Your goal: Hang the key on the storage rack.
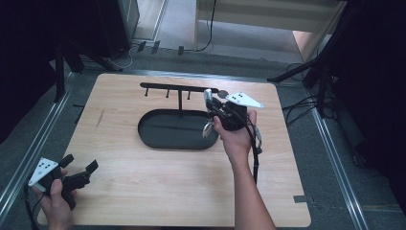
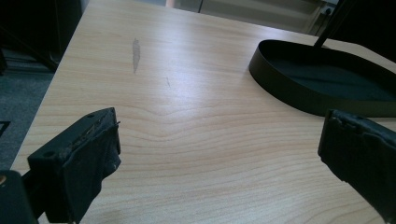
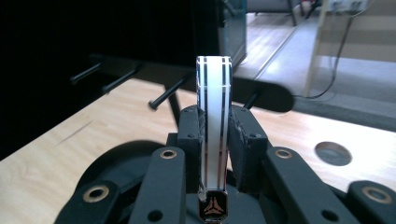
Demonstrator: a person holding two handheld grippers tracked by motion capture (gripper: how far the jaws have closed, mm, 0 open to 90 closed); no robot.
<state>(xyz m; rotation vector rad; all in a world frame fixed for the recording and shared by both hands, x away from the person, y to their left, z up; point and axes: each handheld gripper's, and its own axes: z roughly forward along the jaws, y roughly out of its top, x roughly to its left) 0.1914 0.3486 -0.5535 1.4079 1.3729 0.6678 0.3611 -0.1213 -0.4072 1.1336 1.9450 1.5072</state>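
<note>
My right gripper [image 1: 209,106] is shut on a white strap with dark stripes [image 3: 214,93], which stands upright between the pads. A small emblem tag [image 3: 213,206] hangs at its lower end. The gripper hovers over the right end of the black oval tray [image 1: 153,136], just in front of the black rack with pegs [image 1: 179,88] that rises from it. The rack bar [image 3: 261,91] and its pegs lie right behind the strap. My left gripper [image 1: 80,163] rests at the table's near left corner, open and empty, and points toward the tray [image 2: 299,93].
The wooden table [image 1: 143,182] has a round hole [image 3: 332,153] right of the rack and a grey scuff [image 2: 136,53] at the left. Dark stands and cables ring the table, with floor beyond its far edge.
</note>
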